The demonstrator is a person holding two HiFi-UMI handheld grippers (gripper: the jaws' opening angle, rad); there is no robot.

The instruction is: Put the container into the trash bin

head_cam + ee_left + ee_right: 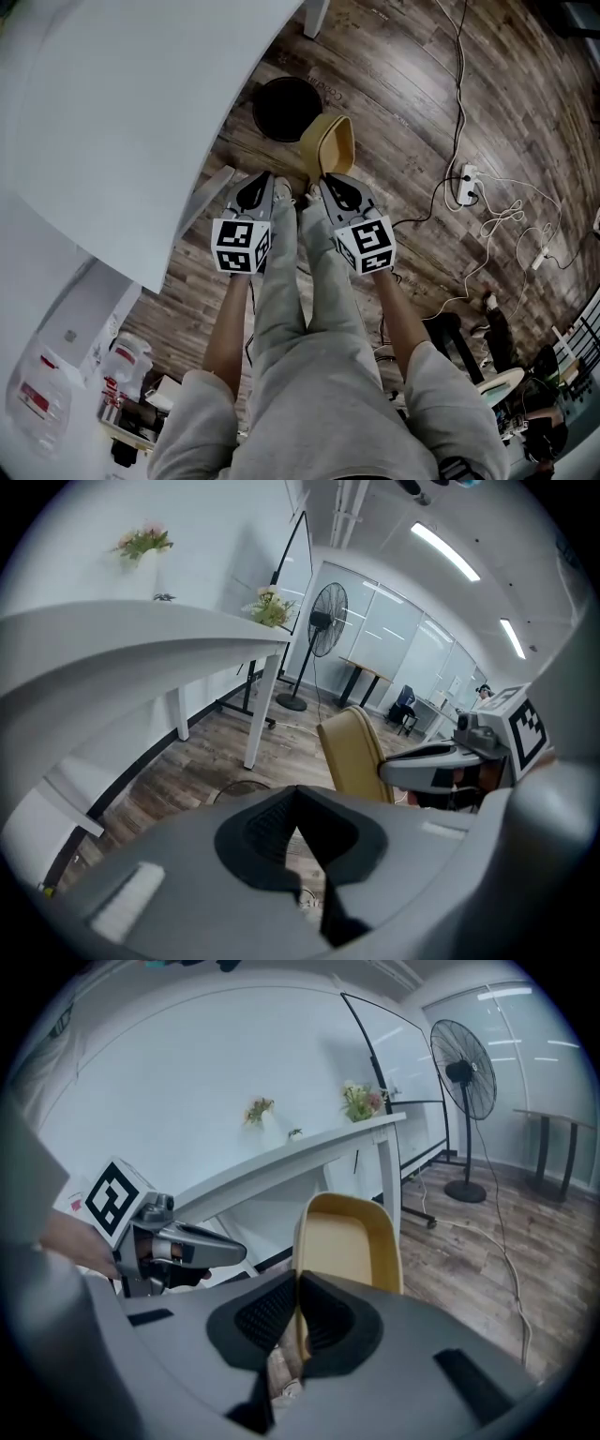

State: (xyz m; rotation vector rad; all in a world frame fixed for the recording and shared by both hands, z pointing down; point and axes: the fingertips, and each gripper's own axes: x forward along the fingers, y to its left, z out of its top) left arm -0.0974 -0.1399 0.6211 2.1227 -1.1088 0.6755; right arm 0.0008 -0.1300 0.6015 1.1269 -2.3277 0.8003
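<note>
Right gripper (297, 1288) is clamped on the rim of the mustard-yellow rectangular plastic container (349, 1241). Container is held on edge above the wood floor (422, 103), beside the round black trash bin (281, 108). Left gripper (298, 799) has its jaws together and empty.

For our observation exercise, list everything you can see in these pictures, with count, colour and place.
container: one, yellow, above the floor near the bin.
trash bin: one, black, on the floor by the table leg.
table: one, white, left.
flowers: two bunches, on the table.
fan: one, black, standing beyond the table.
power strip: one, white, on the floor, right.
left gripper: grey, shut, empty.
right gripper: grey, shut on the container's rim.
legs: two, grey trousers.
</note>
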